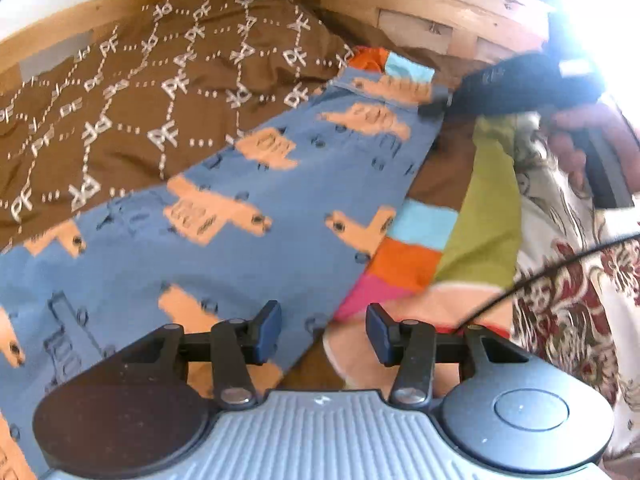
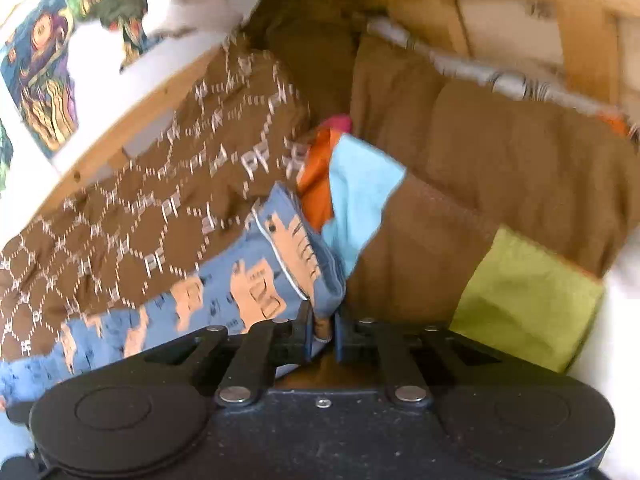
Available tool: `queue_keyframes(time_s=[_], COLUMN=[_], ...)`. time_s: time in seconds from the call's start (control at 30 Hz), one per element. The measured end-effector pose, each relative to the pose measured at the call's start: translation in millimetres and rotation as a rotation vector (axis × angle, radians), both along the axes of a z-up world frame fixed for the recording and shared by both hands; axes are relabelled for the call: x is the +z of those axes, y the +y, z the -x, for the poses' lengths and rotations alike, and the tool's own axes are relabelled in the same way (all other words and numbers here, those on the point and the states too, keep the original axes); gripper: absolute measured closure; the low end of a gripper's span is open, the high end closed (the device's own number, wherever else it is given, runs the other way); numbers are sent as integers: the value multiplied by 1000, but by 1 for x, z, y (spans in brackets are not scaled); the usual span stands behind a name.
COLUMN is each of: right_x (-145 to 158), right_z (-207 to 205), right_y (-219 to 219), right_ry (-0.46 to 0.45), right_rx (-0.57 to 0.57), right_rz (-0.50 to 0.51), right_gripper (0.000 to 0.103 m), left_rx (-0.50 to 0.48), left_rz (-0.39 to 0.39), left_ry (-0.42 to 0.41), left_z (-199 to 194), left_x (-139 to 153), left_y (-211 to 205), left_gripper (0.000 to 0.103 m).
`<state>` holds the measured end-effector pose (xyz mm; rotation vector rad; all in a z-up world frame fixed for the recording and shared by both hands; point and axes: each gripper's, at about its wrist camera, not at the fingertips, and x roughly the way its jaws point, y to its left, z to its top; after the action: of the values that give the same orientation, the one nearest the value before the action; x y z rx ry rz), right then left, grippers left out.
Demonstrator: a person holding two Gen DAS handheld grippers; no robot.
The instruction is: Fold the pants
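Note:
The pants [image 1: 224, 216] are blue with orange llama prints. They lie stretched across a brown bedspread, running from lower left to upper right in the left wrist view. My left gripper [image 1: 323, 334] is open and empty, just above the pants' near edge. My right gripper [image 2: 322, 338] is shut on the hem end of the pants [image 2: 280, 276] and lifts that end. In the left wrist view the right gripper [image 1: 516, 84] shows at the pants' far end.
A brown bedspread with white PF print [image 1: 120, 92] covers the bed. A patchwork cloth of orange, light blue, pink and green squares [image 1: 452, 240] lies beside the pants. A floral cloth [image 1: 576, 280] is at the right. A wooden bed frame [image 1: 420, 12] runs behind.

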<state>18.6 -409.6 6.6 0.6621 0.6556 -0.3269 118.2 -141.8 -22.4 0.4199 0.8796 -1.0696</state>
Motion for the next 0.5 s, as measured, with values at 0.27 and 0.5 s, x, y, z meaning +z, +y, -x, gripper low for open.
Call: queue_keyframes(time_s=[0.27, 0.5], right_x=[-2, 33], right_z=[-10, -5], right_y=[15, 54], right_ry=[112, 71], right_rx=[55, 94], right_rz=[163, 526], right_gripper=[75, 25], left_rx=[68, 241], left_rz=[33, 53], left_ry=[84, -53], left_z=[-7, -42], left_x=[3, 50], left_y=[28, 75], left_gripper=[50, 37])
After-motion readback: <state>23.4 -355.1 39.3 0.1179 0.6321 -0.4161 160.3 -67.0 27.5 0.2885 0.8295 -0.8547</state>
